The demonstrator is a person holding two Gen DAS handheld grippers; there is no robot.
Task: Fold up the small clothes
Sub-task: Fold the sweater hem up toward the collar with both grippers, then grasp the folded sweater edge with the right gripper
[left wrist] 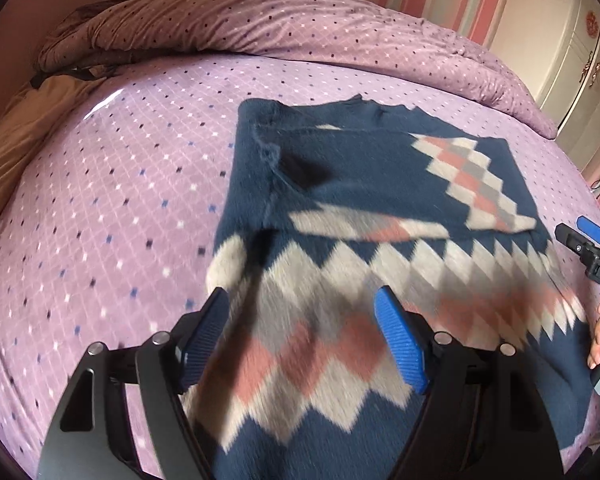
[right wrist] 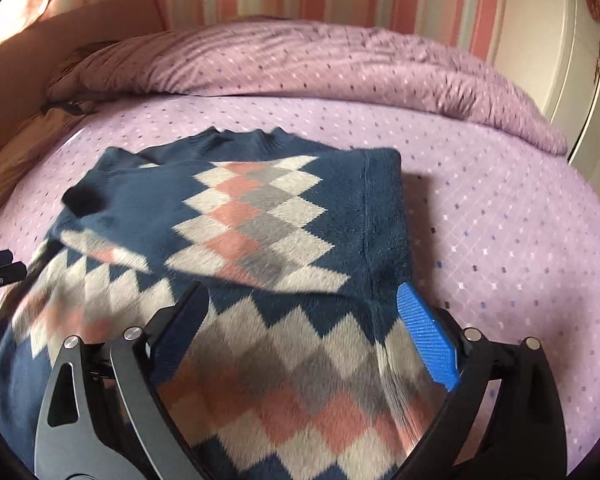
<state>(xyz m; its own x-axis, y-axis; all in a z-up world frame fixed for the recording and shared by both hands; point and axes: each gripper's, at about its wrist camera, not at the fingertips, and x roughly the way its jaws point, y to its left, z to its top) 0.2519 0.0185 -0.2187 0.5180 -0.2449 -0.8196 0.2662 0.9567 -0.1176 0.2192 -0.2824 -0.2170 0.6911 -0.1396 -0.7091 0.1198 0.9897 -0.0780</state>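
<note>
A navy sweater (left wrist: 360, 184) with a white, pink and grey diamond pattern lies flat on the purple bedspread (left wrist: 100, 200), both sleeves folded in across its chest. My left gripper (left wrist: 304, 320) is open and hovers over the sweater's lower left part, its blue pads (left wrist: 400, 340) apart with only fabric below them. In the right wrist view, the same sweater (right wrist: 260, 216) fills the middle. My right gripper (right wrist: 304, 320) stands wide open over its lower right part. Neither gripper pinches cloth. The right gripper (left wrist: 588, 248) and a hand also show at the right edge of the left wrist view.
A bunched purple duvet (right wrist: 300, 60) lies along the far side of the bed. A brown pillow (left wrist: 20, 128) sits at the left. A white wardrobe (right wrist: 560, 60) stands at the right, striped wall behind. Bare bedspread (right wrist: 500, 220) flanks the sweater.
</note>
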